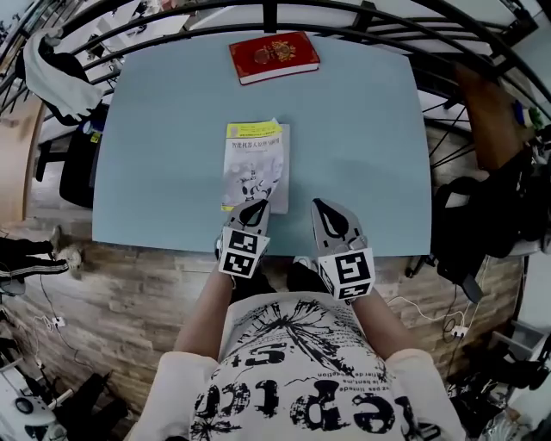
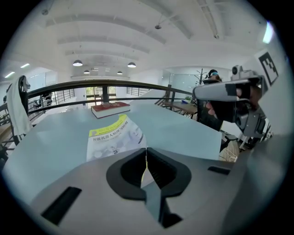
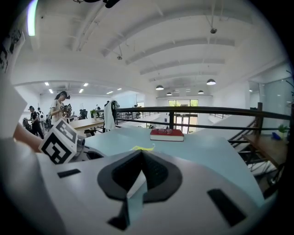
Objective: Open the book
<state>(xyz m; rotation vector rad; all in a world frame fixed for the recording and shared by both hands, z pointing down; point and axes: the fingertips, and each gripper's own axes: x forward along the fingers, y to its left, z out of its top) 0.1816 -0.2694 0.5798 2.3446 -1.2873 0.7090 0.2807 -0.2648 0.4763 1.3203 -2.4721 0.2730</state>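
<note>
A thin white book (image 1: 254, 164) with a yellow band at its far end lies in the middle of the light blue table (image 1: 362, 129). My left gripper (image 1: 256, 205) is at the book's near edge, shut on its cover. In the left gripper view the cover (image 2: 112, 135) slopes up off the table into the left gripper (image 2: 146, 151), and a thin sheet edge shows between the pads. My right gripper (image 1: 320, 205) hovers just right of the book with its jaws together and nothing in them. In the right gripper view only the book's yellow edge (image 3: 143, 148) shows past the right gripper (image 3: 140, 153).
A thick red book (image 1: 274, 56) lies at the table's far edge, also seen as the red book (image 2: 110, 109) in the left gripper view. A black railing (image 1: 362, 17) curves behind the table. Bags and cables (image 1: 482, 232) crowd the floor to the right.
</note>
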